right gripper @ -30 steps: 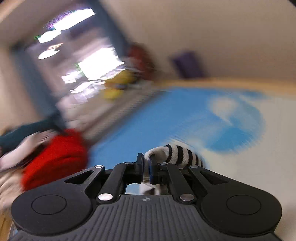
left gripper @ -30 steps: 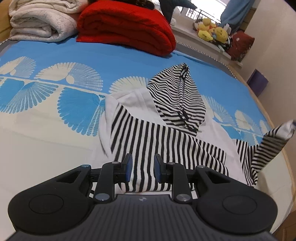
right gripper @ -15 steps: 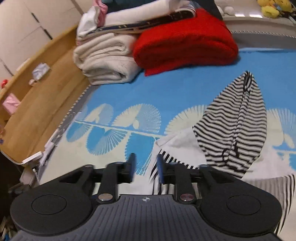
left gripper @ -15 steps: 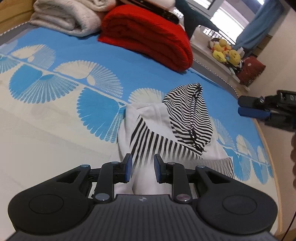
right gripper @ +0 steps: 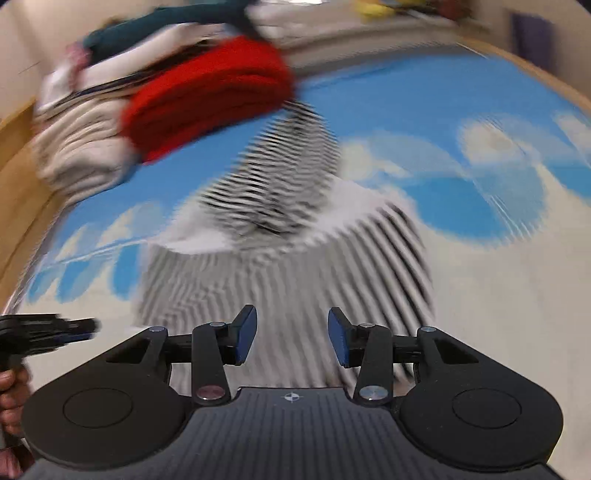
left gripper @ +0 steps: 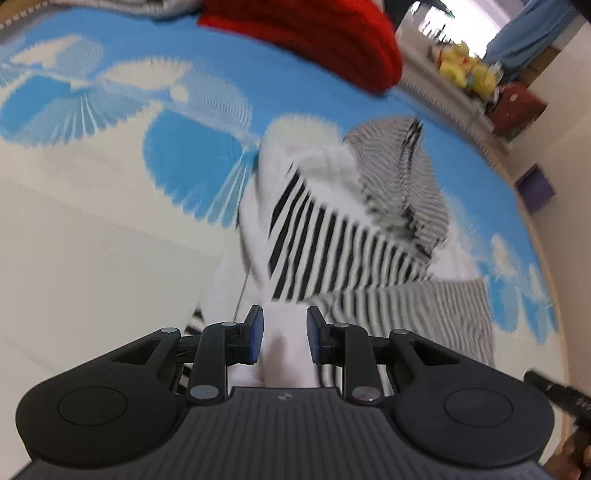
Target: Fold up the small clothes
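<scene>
Both views are smeared with motion blur. The black-and-white striped hooded top (left gripper: 332, 236) lies spread on the bed (left gripper: 92, 266), on a sheet printed with blue and white fan shapes. Its hood (left gripper: 402, 177) points away toward the far end of the bed, and the striped body runs back toward both cameras.

In the left wrist view, the left tool (left gripper: 283, 334) angles down over the near white edge of the top. Its 2 blue pads (left gripper: 255, 334) stand a little apart with white fabric showing between them; whether the pads press on that fabric cannot be told from this blurred view.

In the right wrist view, the right tool (right gripper: 291, 336) hovers over the striped body of the top (right gripper: 295, 280), jaws opening, blue pads (right gripper: 245, 334) spread wide. Only the fabric lying beneath shows through the gap, and nothing is pinched. At the left edge of this view, the left tool (right gripper: 74, 328) shows as a dark blur with a hand (right gripper: 11, 402) below it.

Beyond the hood, a folded red blanket (left gripper: 314, 33) sits near the top of the bed, with pale folded bedding (right gripper: 81, 147) just beside it. Yellow soft toys (left gripper: 469, 72) rest on a ledge past the bed.
</scene>
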`<move>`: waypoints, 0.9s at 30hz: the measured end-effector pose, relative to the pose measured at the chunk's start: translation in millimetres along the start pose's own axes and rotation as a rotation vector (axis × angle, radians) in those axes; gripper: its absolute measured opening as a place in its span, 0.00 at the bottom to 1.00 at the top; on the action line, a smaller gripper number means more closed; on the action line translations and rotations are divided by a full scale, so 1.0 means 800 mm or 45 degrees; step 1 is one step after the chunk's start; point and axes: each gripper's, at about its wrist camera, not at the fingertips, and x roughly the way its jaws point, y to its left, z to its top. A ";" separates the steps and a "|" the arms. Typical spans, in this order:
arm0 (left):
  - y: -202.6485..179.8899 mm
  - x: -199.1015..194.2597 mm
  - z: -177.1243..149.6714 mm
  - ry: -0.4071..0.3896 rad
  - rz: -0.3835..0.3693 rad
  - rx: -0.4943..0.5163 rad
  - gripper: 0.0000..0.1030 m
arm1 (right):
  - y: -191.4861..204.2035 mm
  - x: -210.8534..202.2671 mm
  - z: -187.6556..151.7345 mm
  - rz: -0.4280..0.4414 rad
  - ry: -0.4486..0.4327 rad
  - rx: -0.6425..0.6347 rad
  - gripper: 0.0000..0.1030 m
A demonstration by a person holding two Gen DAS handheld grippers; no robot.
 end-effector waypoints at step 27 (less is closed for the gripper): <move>-0.024 -0.005 0.043 -0.261 0.035 0.177 0.04 | -0.046 0.080 -0.035 -0.017 0.222 0.357 0.44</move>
